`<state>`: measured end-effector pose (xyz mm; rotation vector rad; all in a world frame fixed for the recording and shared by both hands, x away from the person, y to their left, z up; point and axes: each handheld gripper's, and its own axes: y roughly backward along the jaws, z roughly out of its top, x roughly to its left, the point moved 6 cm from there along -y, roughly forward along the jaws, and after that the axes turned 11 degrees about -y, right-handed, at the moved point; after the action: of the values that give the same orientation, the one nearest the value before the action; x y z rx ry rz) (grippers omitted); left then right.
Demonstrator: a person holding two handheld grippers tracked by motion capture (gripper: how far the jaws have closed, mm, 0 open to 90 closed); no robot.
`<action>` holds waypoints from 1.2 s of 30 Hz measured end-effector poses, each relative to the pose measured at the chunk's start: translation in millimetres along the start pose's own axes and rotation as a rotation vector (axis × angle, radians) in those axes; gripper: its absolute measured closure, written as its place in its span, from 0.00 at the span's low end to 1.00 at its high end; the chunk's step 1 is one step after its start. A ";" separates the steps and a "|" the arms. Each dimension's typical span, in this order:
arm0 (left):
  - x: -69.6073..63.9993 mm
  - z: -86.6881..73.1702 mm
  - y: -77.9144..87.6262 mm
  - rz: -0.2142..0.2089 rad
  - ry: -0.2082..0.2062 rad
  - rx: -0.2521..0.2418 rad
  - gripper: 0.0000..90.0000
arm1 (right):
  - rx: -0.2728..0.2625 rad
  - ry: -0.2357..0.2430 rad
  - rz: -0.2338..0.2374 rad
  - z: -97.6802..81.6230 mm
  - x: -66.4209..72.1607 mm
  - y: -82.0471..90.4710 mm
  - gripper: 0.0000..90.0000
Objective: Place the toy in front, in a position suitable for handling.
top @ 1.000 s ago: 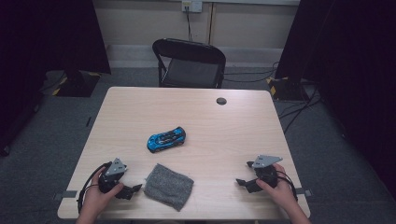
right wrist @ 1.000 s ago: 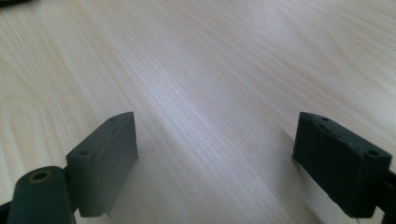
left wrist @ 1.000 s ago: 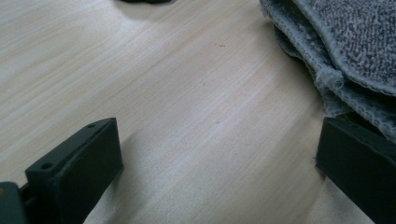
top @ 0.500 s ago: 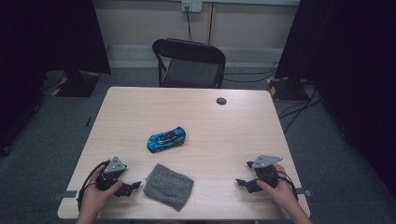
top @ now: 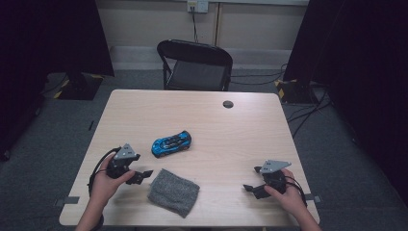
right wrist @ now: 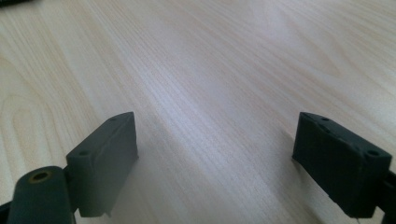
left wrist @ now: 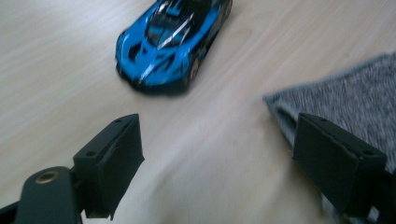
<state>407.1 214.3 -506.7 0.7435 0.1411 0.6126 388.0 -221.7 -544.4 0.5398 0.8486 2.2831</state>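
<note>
High view: left gripper (top: pixel 139 176), jaws spread, sits just left of grey cloth (top: pixel 173 191), nearer than right gripper (top: pixel 251 189), also spread; blue car (top: pixel 171 143) far-right of it

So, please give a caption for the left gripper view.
Open left tongs face a blue toy car, grey cloth beside.

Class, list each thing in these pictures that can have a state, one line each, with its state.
Left tongs: open, empty, low over the table.
Right tongs: open, empty, bare wood between the jaws.
Toy car: on its wheels, untouched.
Grey cloth: folded, lying flat, ungripped.
Chair: standing upright, unoccupied, behind the table.
Table: level, holding the car and cloth.
</note>
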 end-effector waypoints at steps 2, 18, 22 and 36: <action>5.5 8.0 -7.7 -0.001 0.001 -0.009 0.18 | 0.000 0.000 0.000 0.0 0.0 0.0 0.15; 38.1 55.9 -45.4 -0.019 -0.069 -0.008 0.17 | 0.000 0.001 0.003 0.0 -0.1 0.1 0.15; 41.8 57.2 -58.0 -0.033 -0.071 -0.013 0.18 | -0.001 0.003 0.003 0.0 -0.3 0.1 0.15; 51.8 66.0 -90.8 -0.078 -0.099 0.000 0.17 | 0.000 0.005 0.005 0.0 -0.4 0.2 0.15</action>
<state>514.1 152.8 -514.4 0.7631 0.0781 0.5010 388.2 -222.1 -544.4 0.5373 0.8498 2.2903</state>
